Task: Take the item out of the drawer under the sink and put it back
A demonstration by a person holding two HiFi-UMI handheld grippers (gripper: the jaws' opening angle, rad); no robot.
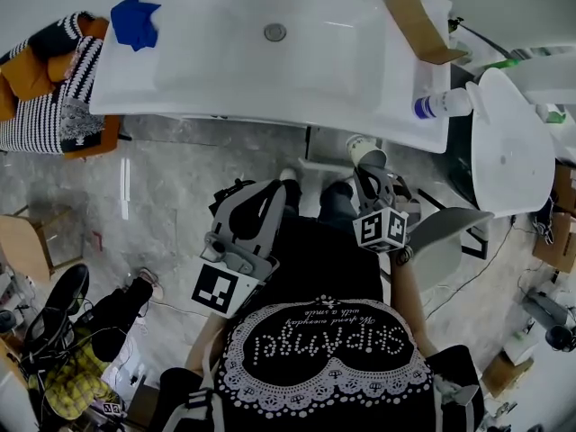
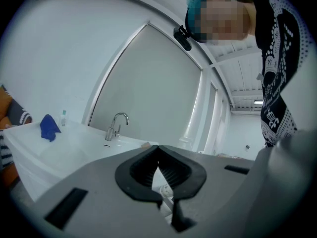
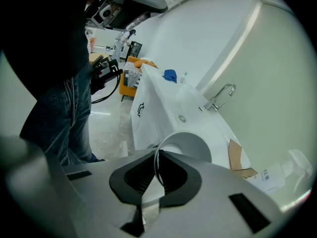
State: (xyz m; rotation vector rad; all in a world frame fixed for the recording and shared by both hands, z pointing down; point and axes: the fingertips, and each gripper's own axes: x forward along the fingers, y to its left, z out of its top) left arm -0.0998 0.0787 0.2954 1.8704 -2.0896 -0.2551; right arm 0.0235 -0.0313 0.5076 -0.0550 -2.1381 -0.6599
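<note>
A white paper cup hangs just below the front edge of the white sink, mouth turned up toward the head camera. My right gripper is shut on the cup, its pads pinching the thin rim, and it points steeply down. The cup's body sticks out past the jaws toward the sink cabinet front. My left gripper hovers level beside it, to the left, shut with nothing between its pads. The drawer itself is hidden below the sink edge.
On the sink top lie a blue cloth, a cardboard piece and a white bottle with a blue cap. The faucet stands at the back. A striped cushioned chair sits left, a white round fixture right.
</note>
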